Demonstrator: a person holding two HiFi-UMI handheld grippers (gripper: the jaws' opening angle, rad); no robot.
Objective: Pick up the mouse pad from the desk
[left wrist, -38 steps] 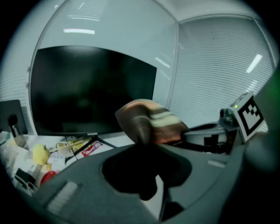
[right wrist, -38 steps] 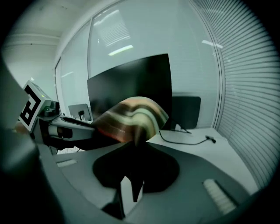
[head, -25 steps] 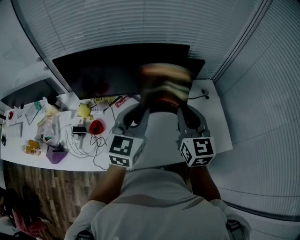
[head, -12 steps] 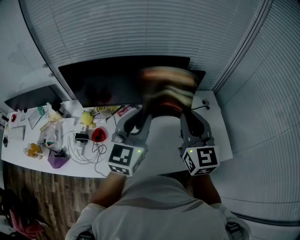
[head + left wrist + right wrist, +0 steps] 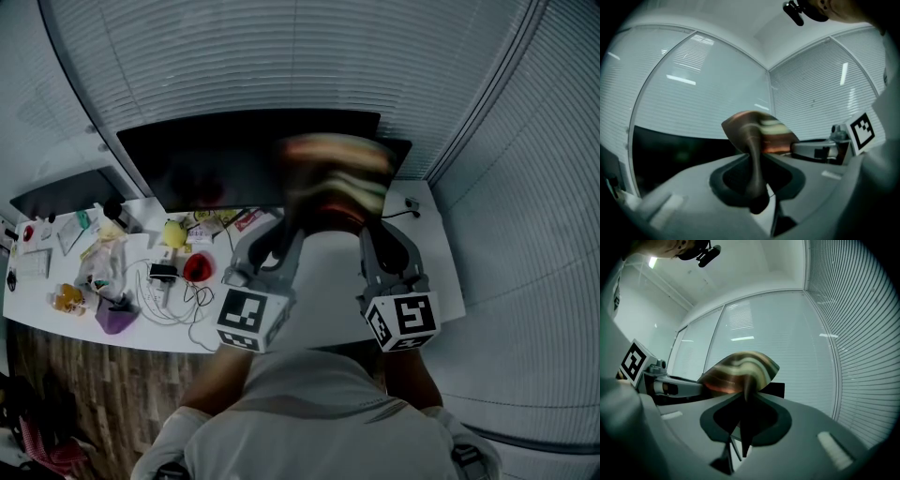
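Note:
The mouse pad [image 5: 334,181], striped in brown, cream and red, hangs in the air above the white desk [image 5: 442,274] and in front of the monitor. It is held by two edges. My left gripper [image 5: 285,223] is shut on its left edge and my right gripper [image 5: 368,227] is shut on its right edge. In the left gripper view the pad [image 5: 761,132] bends up out of the jaws of the left gripper [image 5: 757,187]. In the right gripper view the pad [image 5: 739,370] fans out above the pinching right gripper [image 5: 744,425].
A wide dark monitor [image 5: 216,164] stands at the back of the desk. The desk's left part holds a red object [image 5: 196,268], a yellow object [image 5: 172,234], a purple cup [image 5: 115,317] and white cables [image 5: 164,292]. Window blinds surround the desk.
Both grippers and the pad have risen a little over the desk since a second ago. Over the last half second they have kept still.

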